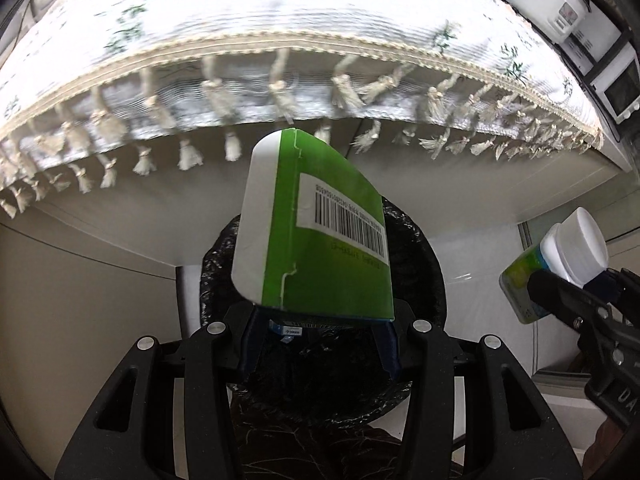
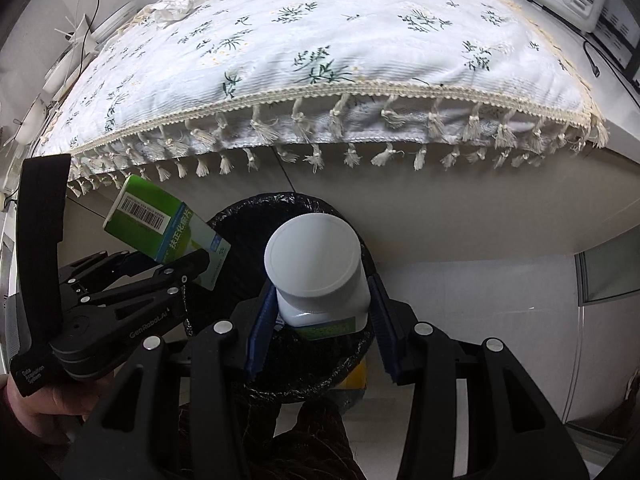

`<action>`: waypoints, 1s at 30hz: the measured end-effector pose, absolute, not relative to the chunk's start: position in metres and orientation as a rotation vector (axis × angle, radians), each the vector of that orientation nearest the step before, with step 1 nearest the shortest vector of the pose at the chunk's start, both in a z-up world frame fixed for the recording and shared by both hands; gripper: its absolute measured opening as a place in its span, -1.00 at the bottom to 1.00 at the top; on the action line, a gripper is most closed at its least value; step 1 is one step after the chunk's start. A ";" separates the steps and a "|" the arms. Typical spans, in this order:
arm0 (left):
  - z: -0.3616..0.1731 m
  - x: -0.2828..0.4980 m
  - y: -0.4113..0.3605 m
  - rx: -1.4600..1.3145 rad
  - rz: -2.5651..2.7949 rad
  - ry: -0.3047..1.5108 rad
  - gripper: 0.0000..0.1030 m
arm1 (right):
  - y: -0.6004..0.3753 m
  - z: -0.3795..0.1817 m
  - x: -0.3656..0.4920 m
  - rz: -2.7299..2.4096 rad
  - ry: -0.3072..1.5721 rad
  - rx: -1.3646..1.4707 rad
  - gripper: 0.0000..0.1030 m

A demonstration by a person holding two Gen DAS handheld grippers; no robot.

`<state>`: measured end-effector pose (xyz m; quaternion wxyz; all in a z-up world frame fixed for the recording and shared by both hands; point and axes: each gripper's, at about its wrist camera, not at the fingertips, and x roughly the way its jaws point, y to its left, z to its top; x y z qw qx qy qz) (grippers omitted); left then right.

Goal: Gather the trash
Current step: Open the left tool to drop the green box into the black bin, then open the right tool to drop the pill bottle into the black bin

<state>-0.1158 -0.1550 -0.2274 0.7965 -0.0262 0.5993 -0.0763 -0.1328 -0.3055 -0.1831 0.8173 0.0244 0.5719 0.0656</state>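
Note:
A green carton [image 1: 320, 240] with a barcode label stands between the blue pads of my left gripper [image 1: 322, 322], which is shut on its lower end. It hangs over the trash bin [image 1: 424, 272], lined with a black bag. My right gripper [image 2: 322, 300] is shut on a white bottle [image 2: 316, 264] with a wide white cap and a green label, above the same bin [image 2: 248, 216]. In the right wrist view the left gripper [image 2: 172, 264] and its green carton [image 2: 160, 220] sit at the bin's left rim. The left wrist view shows the right gripper [image 1: 560, 292] and bottle [image 1: 576, 240] at far right.
A table with a white flowered, tasselled cloth [image 2: 320, 40] overhangs just behind the bin. Crumpled tissue [image 2: 172, 8] lies at the table's far left corner. A rice cooker [image 1: 552, 0] and a small oven [image 1: 616, 88] stand at right. A person's hand [image 2: 36, 412] holds the left gripper.

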 end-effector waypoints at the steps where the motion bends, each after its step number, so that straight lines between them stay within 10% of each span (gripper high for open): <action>1: -0.228 -0.114 -0.157 -0.051 -0.167 1.286 -0.11 | -0.306 -0.184 -0.133 0.139 1.221 0.051 -0.17; 19: -0.194 -0.114 -0.126 -0.085 -0.110 1.196 0.82 | -0.283 -0.191 -0.113 0.180 1.228 0.031 -0.23; 30: -0.190 -0.122 -0.083 -0.115 -0.026 1.202 0.83 | -0.255 -0.209 -0.107 0.255 1.262 0.011 -0.24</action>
